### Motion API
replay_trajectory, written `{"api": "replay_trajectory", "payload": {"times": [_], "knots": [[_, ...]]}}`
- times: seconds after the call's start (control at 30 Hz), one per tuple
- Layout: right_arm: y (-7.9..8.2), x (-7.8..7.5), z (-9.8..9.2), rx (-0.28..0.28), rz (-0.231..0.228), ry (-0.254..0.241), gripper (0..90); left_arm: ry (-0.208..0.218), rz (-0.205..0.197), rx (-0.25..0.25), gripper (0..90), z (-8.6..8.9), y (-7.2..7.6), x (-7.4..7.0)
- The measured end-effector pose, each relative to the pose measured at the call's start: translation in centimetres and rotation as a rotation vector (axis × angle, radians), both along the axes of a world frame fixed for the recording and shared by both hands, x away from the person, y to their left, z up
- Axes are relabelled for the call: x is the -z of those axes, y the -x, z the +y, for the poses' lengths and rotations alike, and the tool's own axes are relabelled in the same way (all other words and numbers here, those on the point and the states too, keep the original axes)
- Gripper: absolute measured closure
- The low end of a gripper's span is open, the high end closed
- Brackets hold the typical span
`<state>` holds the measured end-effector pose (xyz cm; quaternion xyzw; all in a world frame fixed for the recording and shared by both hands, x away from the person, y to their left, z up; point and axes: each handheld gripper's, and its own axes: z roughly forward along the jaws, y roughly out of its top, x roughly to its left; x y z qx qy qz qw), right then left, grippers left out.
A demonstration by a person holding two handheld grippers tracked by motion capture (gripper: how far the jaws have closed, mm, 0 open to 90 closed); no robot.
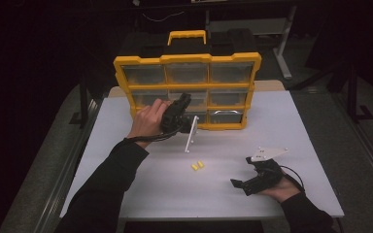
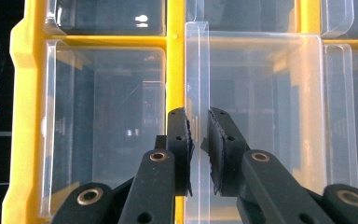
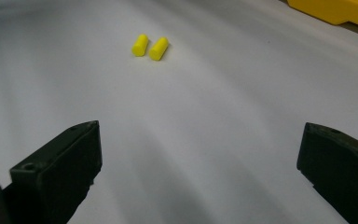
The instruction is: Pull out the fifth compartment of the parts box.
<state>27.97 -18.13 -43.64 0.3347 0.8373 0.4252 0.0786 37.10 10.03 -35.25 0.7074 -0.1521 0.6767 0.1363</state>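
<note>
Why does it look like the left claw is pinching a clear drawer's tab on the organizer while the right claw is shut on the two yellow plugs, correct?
Half right. The left claw does pinch the clear drawer tab. But the right claw is open and empty; the two yellow plugs lie loose on the table ahead of it, as the right gripper view shows.

Black long sleeves on both forearms, black left gripper [image 1: 180,112] with brass-ringed screws on its linkage arms, black right gripper [image 1: 245,183], grey three-cornered plate, trailing black cables
</note>
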Motion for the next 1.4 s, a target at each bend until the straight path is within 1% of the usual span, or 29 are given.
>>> {"api": "replay_trajectory", "payload": {"times": [0.47,0.53,0.83,1.07,1.4], "knots": [[0.0,0.0,0.0,0.003,0.001,0.0,0.0,-0.001,-0.006,0.01,79.7,0.1,1.2,0.0],[0.0,0.0,0.0,0.002,0.001,0.0,0.0,0.007,-0.005,0.015,79.8,0.2,1.3,0.1],[0.0,0.0,0.0,0.001,0.0,0.002,0.0,0.004,-0.013,0.02,79.8,0.4,2.0,0.1],[0.0,0.0,0.0,0.002,0.0,0.002,0.0,0.01,-0.016,0.024,79.8,0.6,2.8,0.1],[0.0,0.0,0.0,0.002,0.001,0.003,0.0,0.011,-0.03,0.033,79.9,0.7,3.8,0.3]]}}
